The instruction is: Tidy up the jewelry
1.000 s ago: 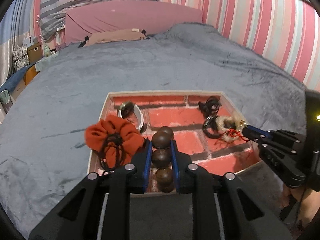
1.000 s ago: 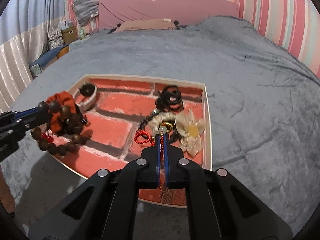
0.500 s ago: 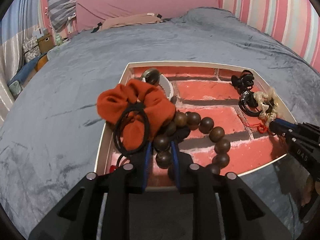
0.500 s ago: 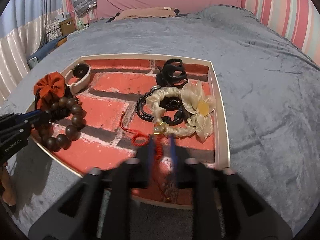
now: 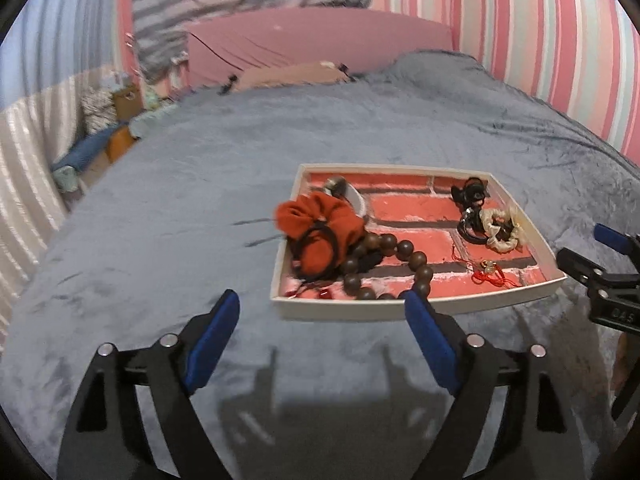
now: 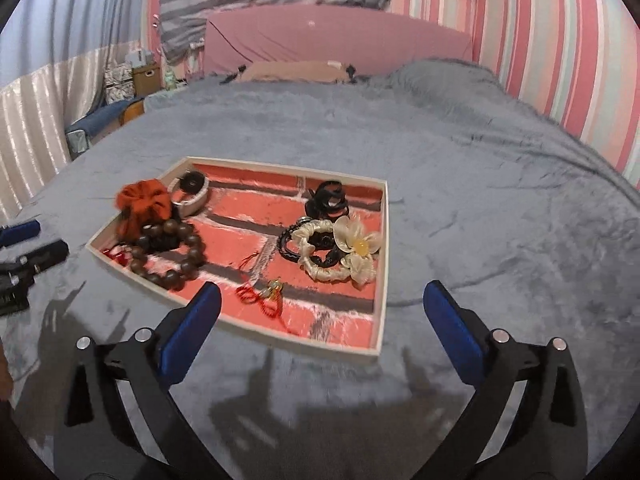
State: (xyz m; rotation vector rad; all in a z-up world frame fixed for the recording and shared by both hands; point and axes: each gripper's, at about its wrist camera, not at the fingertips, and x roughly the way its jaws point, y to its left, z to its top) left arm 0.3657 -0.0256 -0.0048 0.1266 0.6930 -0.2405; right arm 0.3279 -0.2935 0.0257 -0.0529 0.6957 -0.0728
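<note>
Now both grippers, left (image 5: pixel 322 312) and right (image 6: pixel 322 308), are opening wide and holding nothing. All the jewelry is lying in the tray (image 6: pixel 382 264): beads (image 6: pixel 168 254) near left, red string (image 6: pixel 260 294) near middle. Nothing looks left to do.

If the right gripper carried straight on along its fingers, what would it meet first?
Probably the tray's near rim, then the red cord charm just inside. The right gripper's jaws are opening with nothing between them; depth is uncertain.

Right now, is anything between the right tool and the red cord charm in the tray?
Only the tray's near rim. The red cord charm lies uncovered just beyond it; the right tool, jaws opening, holds nothing.
</note>
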